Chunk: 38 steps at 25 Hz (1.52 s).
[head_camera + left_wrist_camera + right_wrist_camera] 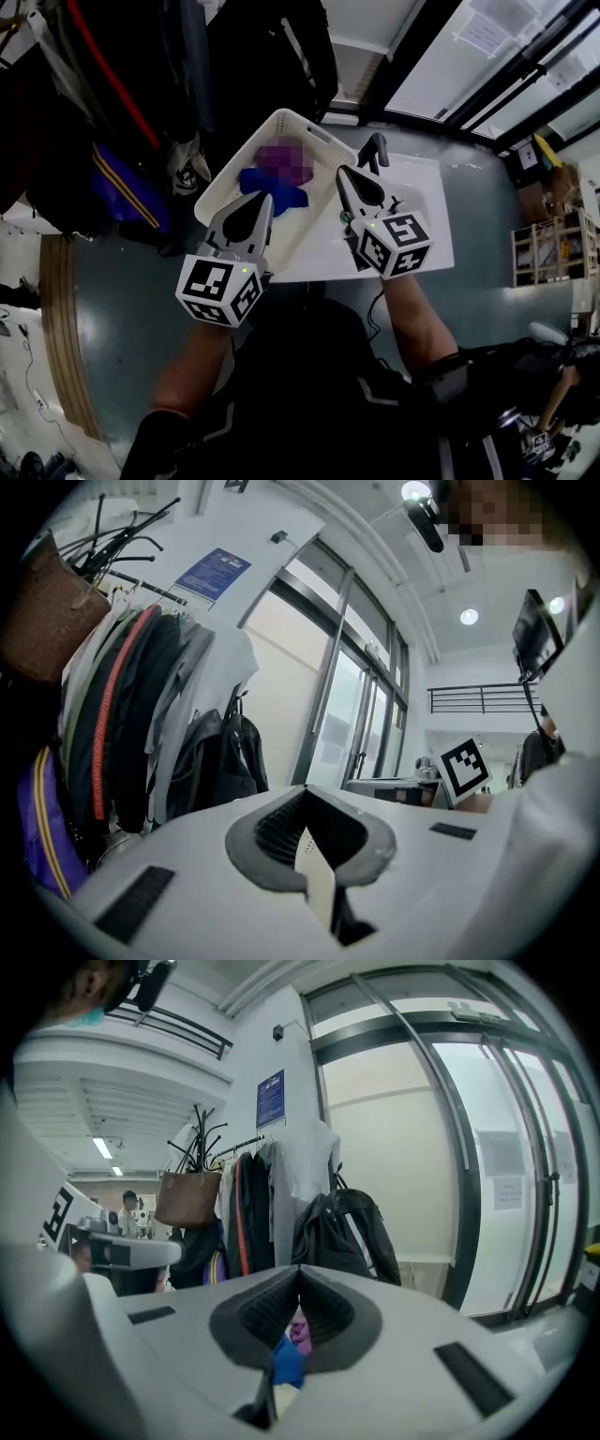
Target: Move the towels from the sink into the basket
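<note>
Two towels (pixel 273 191) in the white basket (pixel 217 199)

A white slotted basket (pixel 314 131) sits skewed just left of the white sink (pixel 422 206), their edges close together. Two towels lie inside it. A crumpled blue towel (pixel 274 192) is spread toward the near side, and a purple towel (pixel 281 157) — blurred, shape unclear — lies bunched just beyond, touching it.
</note>
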Tool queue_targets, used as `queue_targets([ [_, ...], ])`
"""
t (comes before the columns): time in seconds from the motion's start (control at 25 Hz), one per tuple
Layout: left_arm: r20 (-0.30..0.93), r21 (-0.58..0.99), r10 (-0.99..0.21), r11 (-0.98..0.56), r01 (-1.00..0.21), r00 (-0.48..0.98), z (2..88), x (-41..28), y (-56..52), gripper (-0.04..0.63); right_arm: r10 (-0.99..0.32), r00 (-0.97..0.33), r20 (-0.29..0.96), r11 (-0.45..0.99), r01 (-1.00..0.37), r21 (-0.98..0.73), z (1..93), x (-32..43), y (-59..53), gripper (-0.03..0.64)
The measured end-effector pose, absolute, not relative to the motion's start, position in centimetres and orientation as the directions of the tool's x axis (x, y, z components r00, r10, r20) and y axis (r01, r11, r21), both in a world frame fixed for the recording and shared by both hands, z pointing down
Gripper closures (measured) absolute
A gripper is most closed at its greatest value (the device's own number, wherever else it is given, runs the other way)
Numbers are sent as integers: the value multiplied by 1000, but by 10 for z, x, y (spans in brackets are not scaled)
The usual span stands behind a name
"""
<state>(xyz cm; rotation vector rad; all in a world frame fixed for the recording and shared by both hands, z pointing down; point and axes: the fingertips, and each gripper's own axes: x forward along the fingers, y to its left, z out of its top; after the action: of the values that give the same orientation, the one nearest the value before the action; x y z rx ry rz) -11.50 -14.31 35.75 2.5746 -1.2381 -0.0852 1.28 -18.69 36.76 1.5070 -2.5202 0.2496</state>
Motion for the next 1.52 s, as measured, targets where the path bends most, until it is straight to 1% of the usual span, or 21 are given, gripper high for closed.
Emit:
queue_targets([
  [0.2, 73, 260, -742, -631, -731, 666, 354, -90, -138, 592, -867, -444, 224, 447, -894, -39, 358, 38, -178, 609],
  [0.4, 85, 227, -740, -638, -736, 667, 348, -55, -142, 592, -890, -415, 190, 411, -910, -60, 348, 85, -177, 609],
  [0.64, 88, 231, -724, -653, -721, 684, 343, -9, -143, 592, -911, -377, 167, 386, -922, 23, 339, 140, -174, 609],
  [0.84, 70, 213, -730, -655, -725, 680, 334, 19, -148, 592, -919, -364, 153, 368, -930, 3, 336, 176, -169, 609],
  [1.08, 59, 202, -713, -676, -708, 698, 328, 49, -150, 592, -917, -371, 150, 373, -928, -14, 338, 196, -168, 609],
  [1.52, 64, 175, -695, -699, -694, 716, 326, 67, -151, 593, -914, -376, 152, 378, -926, -17, 338, 203, -168, 609],
])
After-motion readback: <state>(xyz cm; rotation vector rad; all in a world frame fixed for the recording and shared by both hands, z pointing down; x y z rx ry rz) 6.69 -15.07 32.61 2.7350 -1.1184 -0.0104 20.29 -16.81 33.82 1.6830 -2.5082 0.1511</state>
